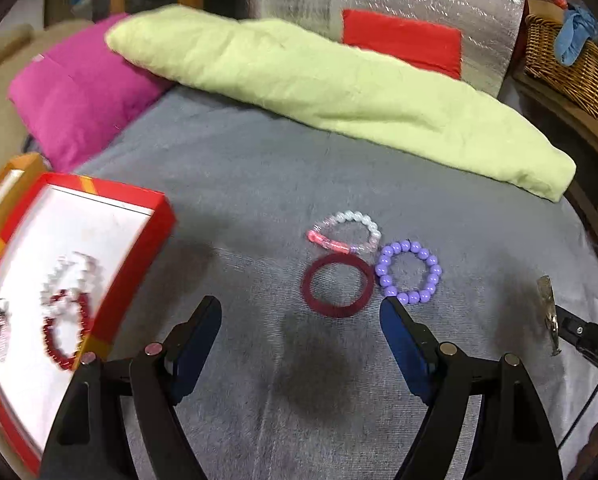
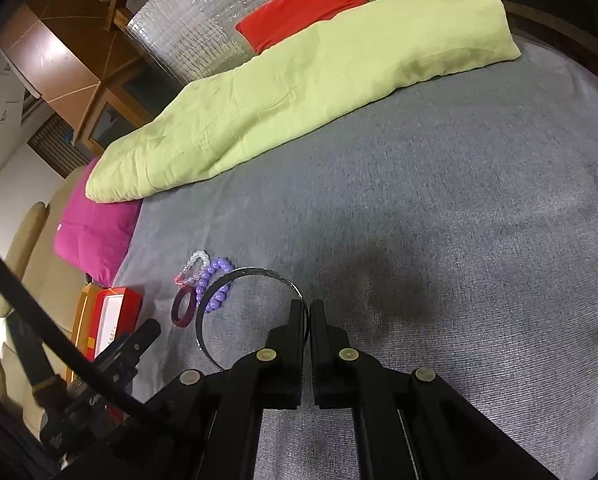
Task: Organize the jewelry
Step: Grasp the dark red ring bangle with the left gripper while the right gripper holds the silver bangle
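Three bracelets lie on the grey bed cover: a dark red bangle (image 1: 338, 289), a purple bead bracelet (image 1: 408, 272) and a white and pink bead bracelet (image 1: 345, 232). My left gripper (image 1: 301, 312) is open and empty, just short of the dark red bangle. A red box (image 1: 111, 312) with a white lining at the left holds a red bead bracelet (image 1: 65, 334), a white one (image 1: 69, 280) and another small piece. My right gripper (image 2: 309, 312) is shut on a silver bangle (image 2: 235, 280), held above the cover; it also shows in the left wrist view (image 1: 549, 314).
A light green folded blanket (image 1: 319, 88) and a magenta pillow (image 1: 79, 100) lie at the back of the bed. A silver padded panel with a red patch (image 1: 403, 40) stands behind. A wicker basket (image 1: 571, 64) sits at the right. The box's orange lid (image 1: 15, 168) lies beside it.
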Motion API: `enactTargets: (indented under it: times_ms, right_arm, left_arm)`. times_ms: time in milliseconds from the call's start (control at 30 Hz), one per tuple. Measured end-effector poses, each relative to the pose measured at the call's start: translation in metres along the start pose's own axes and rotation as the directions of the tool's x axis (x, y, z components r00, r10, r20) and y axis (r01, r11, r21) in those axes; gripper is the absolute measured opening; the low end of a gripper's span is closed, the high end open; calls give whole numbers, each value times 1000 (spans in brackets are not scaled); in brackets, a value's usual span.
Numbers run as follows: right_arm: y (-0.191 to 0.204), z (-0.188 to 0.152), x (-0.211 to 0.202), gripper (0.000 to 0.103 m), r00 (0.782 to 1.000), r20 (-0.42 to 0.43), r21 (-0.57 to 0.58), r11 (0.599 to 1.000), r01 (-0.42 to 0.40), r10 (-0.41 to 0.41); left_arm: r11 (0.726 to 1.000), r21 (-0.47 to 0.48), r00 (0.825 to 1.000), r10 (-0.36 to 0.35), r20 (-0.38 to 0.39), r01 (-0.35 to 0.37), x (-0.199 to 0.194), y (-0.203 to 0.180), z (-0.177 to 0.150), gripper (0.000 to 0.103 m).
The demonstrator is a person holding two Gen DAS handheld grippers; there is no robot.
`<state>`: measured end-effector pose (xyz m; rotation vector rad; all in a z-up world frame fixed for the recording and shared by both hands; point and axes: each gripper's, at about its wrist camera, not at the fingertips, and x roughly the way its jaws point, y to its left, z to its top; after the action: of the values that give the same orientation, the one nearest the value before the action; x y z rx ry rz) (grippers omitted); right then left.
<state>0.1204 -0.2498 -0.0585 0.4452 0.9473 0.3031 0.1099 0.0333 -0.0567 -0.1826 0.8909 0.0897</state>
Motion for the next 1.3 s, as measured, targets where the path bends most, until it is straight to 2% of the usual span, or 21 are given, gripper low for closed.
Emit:
enactTargets:
  times_ms: [167,233,267,300,333,367,400,433,500,567,667,733,767,800,867,900,967,1033,1067,1100,1300]
  right_arm:
    - [3,0,2,3,1000,-5,-7,1000,-1,1]
    - [3,0,2,3,1000,-5,-6,1000,-2,2]
    - [2,1,3,3,1000,-5,-4,1000,-2,2]
    - [2,1,3,3,1000,-5,-3,1000,-2,2]
    - [2,2,4,3,1000,-5,-2,1000,-2,2]
    - [2,1,4,3,1000,-6,-3,1000,-2,2]
    - [2,1,5,3,1000,-7,-4,1000,-2,2]
    - [2,1,5,3,1000,-7,-5,1000,-2,2]
    - [4,1,6,3,1000,-8,-8,1000,-2,2]
    - [4,1,7,3,1000,-9,-11,1000,-1,0]
    - [4,0,8,3,1000,-13,-11,1000,1,-2]
    - [5,-2,8,3,1000,-14,-12,1000,2,-2]
    - [5,-2,7,3,1000,-13,-14,1000,2,-3]
    - [5,-2,7,3,1000,-13,-15,1000,2,-2]
    - [5,-2,8,3,1000,-15,-14,1000,0,-1]
    - [5,-2,8,3,1000,-16,-14,1000,0,0]
    - [4,-1,9,3,1000,-19,-15,1000,-1,1]
    - [5,-1,10,3,1000,-22,-18,1000,-2,2]
    - [5,-1,11,3,1000,-24,-19,1000,-3,3]
    - [5,-1,11,3,1000,-24,-19,1000,-3,2]
    - [4,-1,10,3,1000,-18,-15,1000,-8,8]
  left_arm:
    - [999,13,998,-35,-53,35,20,2,7,82]
    - [999,19,997,-40,-64,41,28,1,7,77]
    - [999,25,997,-37,-69,39,30,0,7,59]
    - [998,28,995,-44,-85,47,34,0,6,30]
    - [999,30,995,-37,-98,40,37,1,5,28]
    - [999,40,996,-20,-87,24,36,1,3,16]
    - [998,57,997,2,-76,3,36,2,3,11]
    - [998,64,997,-11,-72,16,35,4,2,11]
    - [998,58,998,-29,-64,33,30,11,2,2]
    - [997,57,998,-48,-43,51,20,15,2,2]
    - [998,52,999,-30,-22,31,11,18,6,2]
    - [996,-7,995,-84,-45,84,12,25,13,3]
    - [995,-29,994,-97,-55,96,15,26,17,13]
    - [994,-52,994,-95,-58,92,17,27,20,33]
    - [994,-75,996,-85,-40,82,19,26,25,54]
    - [994,-79,996,-80,-25,78,19,24,27,54]
    - [995,-68,997,-70,-19,68,23,18,30,54]
    - [1000,-24,999,-22,-42,21,33,11,29,51]
    - [1000,-8,996,-15,-90,14,46,9,28,20]
    - [1000,-15,991,-21,-135,19,57,11,25,5]
    - [998,40,997,-39,-72,42,40,13,11,4]
